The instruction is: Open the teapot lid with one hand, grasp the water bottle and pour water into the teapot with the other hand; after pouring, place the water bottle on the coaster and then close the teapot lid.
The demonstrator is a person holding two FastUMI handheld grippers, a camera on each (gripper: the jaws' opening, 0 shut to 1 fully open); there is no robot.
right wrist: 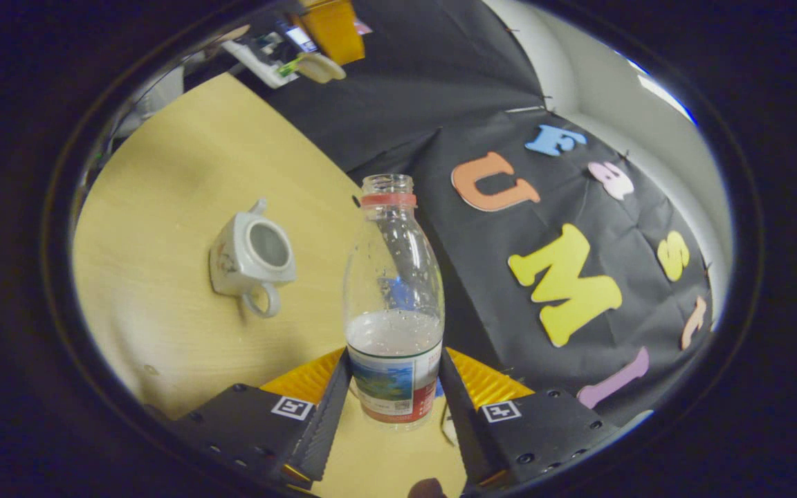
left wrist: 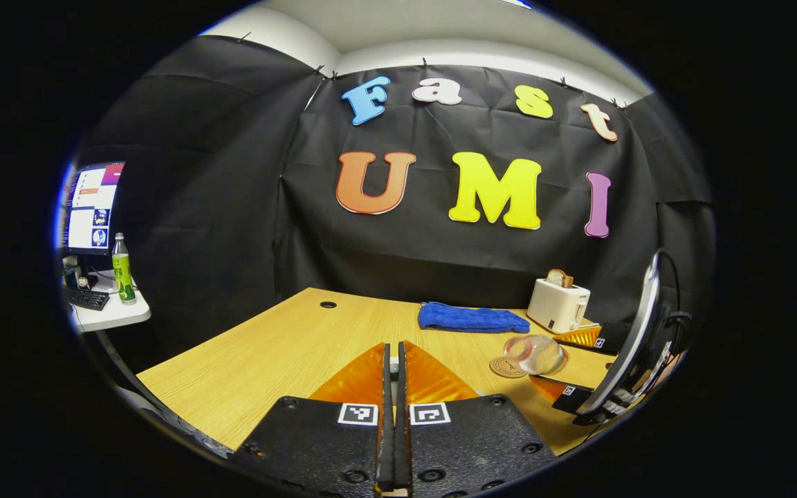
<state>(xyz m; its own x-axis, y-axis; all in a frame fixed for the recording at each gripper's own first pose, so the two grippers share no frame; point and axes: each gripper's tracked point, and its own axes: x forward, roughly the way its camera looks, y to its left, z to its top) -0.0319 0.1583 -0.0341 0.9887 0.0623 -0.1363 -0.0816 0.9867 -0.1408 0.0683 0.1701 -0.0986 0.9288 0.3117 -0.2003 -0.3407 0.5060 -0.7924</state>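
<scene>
In the right gripper view, the right gripper (right wrist: 393,387) clamps a clear plastic bottle (right wrist: 393,304) by its labelled base, uncapped and partly filled (droplets cling inside). The glossy white teapot (right wrist: 250,257) sits lidless on the wood-grain table (right wrist: 163,173), apart from the bottle. In the left gripper view, the left gripper (left wrist: 392,366) is pressed closed with something small between its tips; a round coaster (left wrist: 507,366) lies near a fuzzy blue towel (left wrist: 471,318) and a boxy toaster (left wrist: 557,304).

Light wood-grain bench (left wrist: 267,353) with a small round hole (left wrist: 328,304) toward 11 o'clock. Carries a blue towel (left wrist: 471,319) at 12, a cream toaster (left wrist: 558,305) near 1, a round coaster (left wrist: 507,366) at 2. Holds an open white teapot (right wrist: 250,259) at 9 in right gripper view.
</scene>
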